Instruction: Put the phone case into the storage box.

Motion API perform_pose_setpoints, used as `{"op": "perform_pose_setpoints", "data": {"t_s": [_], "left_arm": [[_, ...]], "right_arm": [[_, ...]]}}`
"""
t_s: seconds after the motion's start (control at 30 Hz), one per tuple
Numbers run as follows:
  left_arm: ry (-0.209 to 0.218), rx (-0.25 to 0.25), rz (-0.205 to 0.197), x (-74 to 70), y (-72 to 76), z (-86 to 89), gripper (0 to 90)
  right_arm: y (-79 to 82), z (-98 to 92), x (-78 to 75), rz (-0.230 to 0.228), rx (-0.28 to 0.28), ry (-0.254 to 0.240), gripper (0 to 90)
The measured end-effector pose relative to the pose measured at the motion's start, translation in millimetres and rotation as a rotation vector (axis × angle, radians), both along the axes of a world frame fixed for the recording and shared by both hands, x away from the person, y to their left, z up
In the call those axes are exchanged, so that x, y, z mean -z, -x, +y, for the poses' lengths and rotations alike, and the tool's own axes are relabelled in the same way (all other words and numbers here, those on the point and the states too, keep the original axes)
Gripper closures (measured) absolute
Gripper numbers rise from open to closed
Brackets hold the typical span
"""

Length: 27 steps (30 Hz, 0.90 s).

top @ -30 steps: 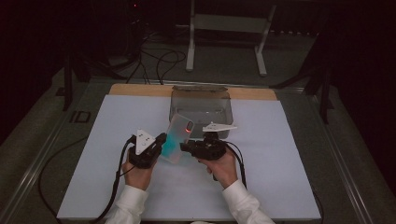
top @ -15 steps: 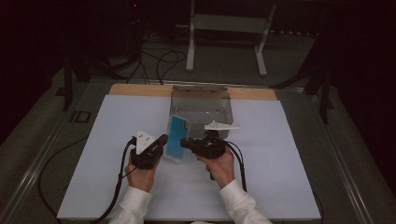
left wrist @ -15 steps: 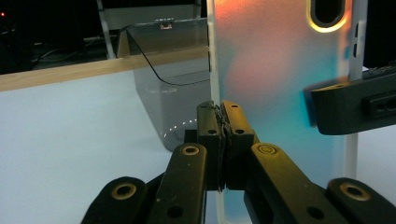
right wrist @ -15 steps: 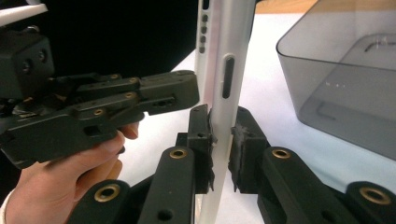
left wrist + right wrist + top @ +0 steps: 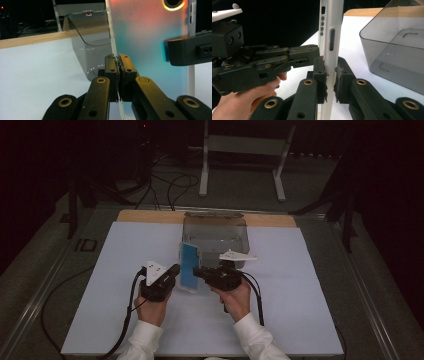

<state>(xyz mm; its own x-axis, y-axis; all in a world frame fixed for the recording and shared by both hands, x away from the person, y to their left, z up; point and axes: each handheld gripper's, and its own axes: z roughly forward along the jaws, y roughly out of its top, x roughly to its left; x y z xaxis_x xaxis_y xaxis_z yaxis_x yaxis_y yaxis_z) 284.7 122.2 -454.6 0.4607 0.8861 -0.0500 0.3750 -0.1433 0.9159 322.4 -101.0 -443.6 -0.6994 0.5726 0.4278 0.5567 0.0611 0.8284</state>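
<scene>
Both hand-held grippers are on the same thing — a thin blue phone case with a white rim, standing upright on its edge above the white desk, just in front of the clear plastic bin. The left hand-held gripper comes in from the left, jaws pinched tight on the case's edge; in the left gripper view the pads meet right on the white rim. The right hand-held gripper comes in from the other side, and its jaws have just been closing — in the right gripper view they now clamp the case's white side wall, pads pressed on both faces. The case hangs between the two tools, near the middle of the desk, with the bin just behind it.
</scene>
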Motion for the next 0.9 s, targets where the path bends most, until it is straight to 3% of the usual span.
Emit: {"op": "perform_pose_setpoints", "data": {"t_s": [0.1,0.23,0.33,0.63,0.73,0.8,0.9], "left_arm": [[-0.018,0.012,-0.014,-1.0,0.4,-2.0,81.2],[-0.01,0.015,-0.02,-3.3,0.2,-2.0,63.0],[0.001,0.0,-0.03,-5.9,0.3,1.0,54.7],[-0.045,-0.053,-0.061,-17.5,0.7,10.2,16.2],[-0.063,-0.055,-0.056,-20.1,-0.7,15.6,7.3],[-0.052,-0.052,-0.05,-20.9,-0.9,19.0,1.1],[-0.049,-0.056,-0.062,-21.8,-0.2,21.5,0.2]], "right_arm": [[0.0,-1.0,-1.2,0.001,0.01,0.003,82.1],[0.0,-2.1,-1.2,-0.006,0.018,0.017,82.1],[0.6,-2.5,-1.5,-0.014,0.035,0.034,82.1],[-0.2,-4.0,-2.0,-0.015,0.039,0.045,82.1],[-0.7,-4.4,-1.9,-0.011,0.038,0.047,82.0],[-1.3,-4.6,-1.9,-0.004,0.035,0.053,82.0],[-1.7,-4.9,-2.0,0.001,0.033,0.059,82.0]]}}
